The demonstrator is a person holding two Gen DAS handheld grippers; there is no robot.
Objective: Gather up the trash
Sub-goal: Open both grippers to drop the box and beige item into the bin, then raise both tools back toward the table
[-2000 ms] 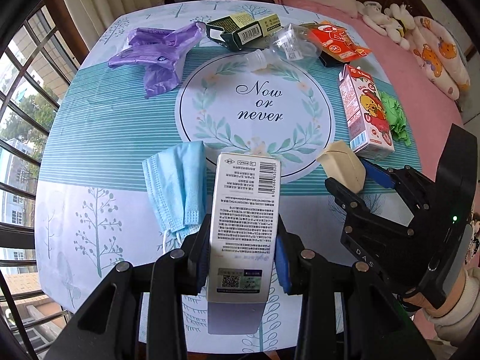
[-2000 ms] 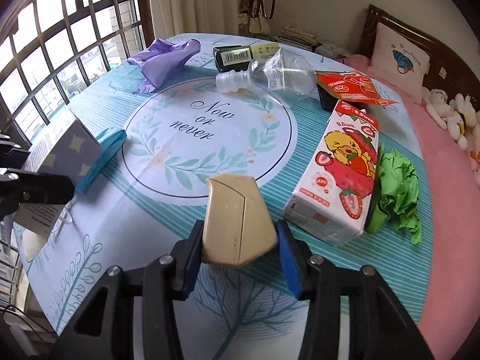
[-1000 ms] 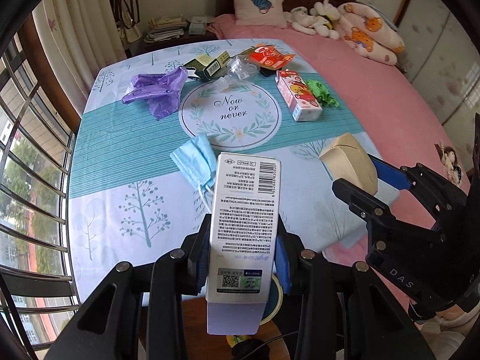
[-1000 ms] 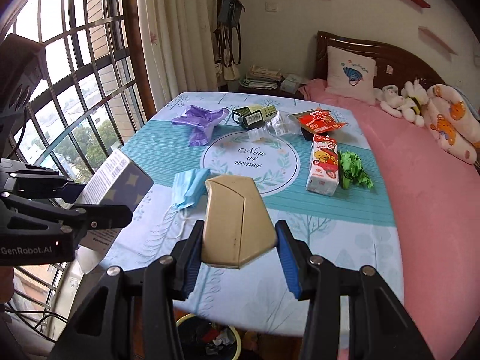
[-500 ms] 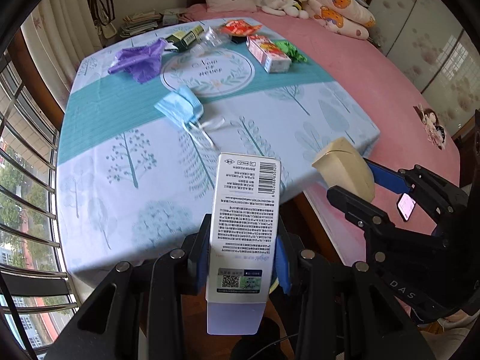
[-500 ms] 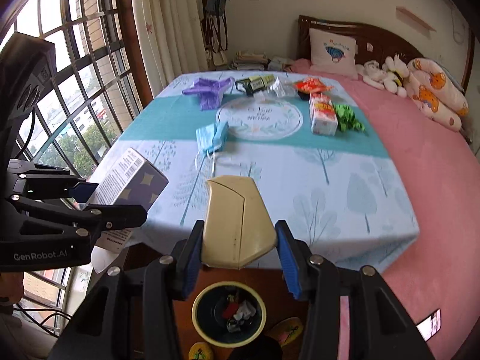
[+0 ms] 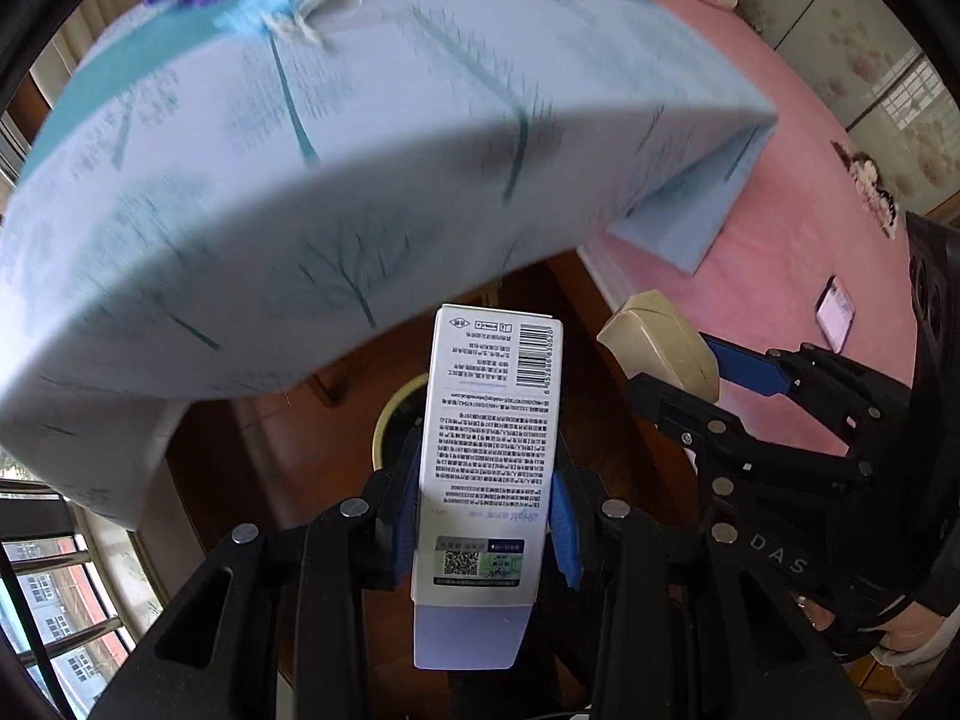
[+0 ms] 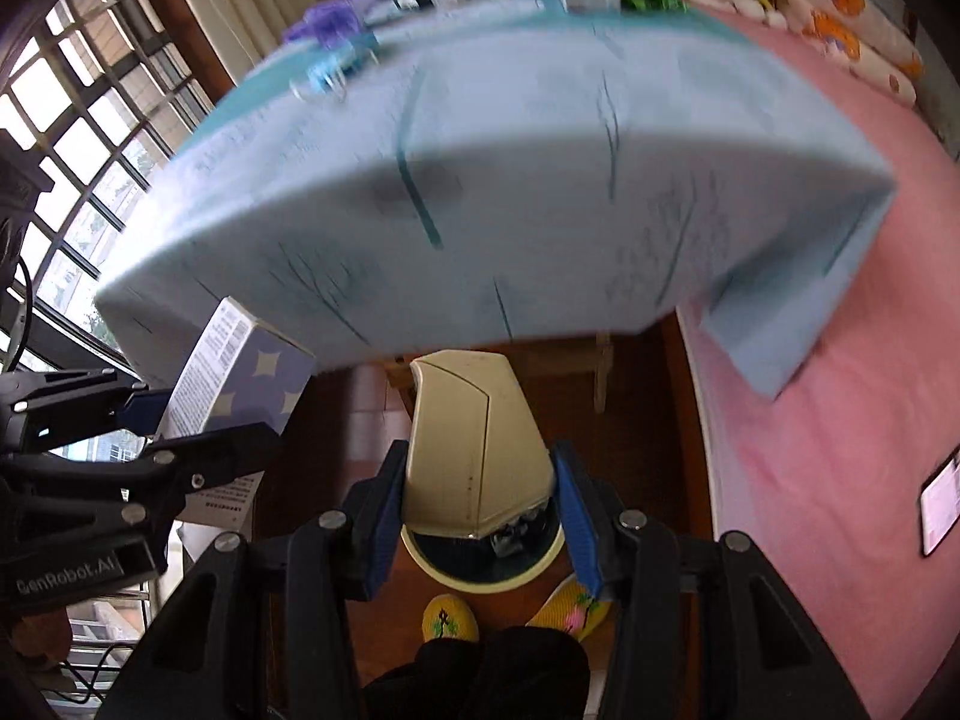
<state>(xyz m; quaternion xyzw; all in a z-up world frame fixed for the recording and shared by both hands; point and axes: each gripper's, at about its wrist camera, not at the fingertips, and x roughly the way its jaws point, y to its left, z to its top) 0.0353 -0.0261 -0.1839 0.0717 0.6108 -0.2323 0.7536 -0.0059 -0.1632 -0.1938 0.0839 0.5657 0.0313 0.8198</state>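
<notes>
My left gripper (image 7: pixel 483 516) is shut on a white and lilac printed carton (image 7: pixel 489 456), held low in front of the table edge over a cream-rimmed trash bin (image 7: pixel 396 414) on the floor. My right gripper (image 8: pixel 477 504) is shut on a beige wedge-shaped carton (image 8: pixel 474 438), directly above the same bin (image 8: pixel 480 564), which holds some trash. Each gripper also shows in the other view: the right one (image 7: pixel 708 384) to the right, the left one (image 8: pixel 180 414) to the left. More trash lies far back on the table: a purple glove (image 8: pixel 336 21) and a blue mask (image 8: pixel 327 69).
The table with its pale blue tree-print cloth (image 8: pixel 510 210) overhangs just ahead. A pink bed (image 8: pixel 840 360) with a phone (image 8: pixel 939 507) lies to the right. Yellow slippers (image 8: pixel 450 618) sit by the bin. Window bars (image 8: pixel 78 120) are to the left.
Both grippers have dropped below the table edge and tipped down, each still holding its carton. The trash bin has come in close under them.
</notes>
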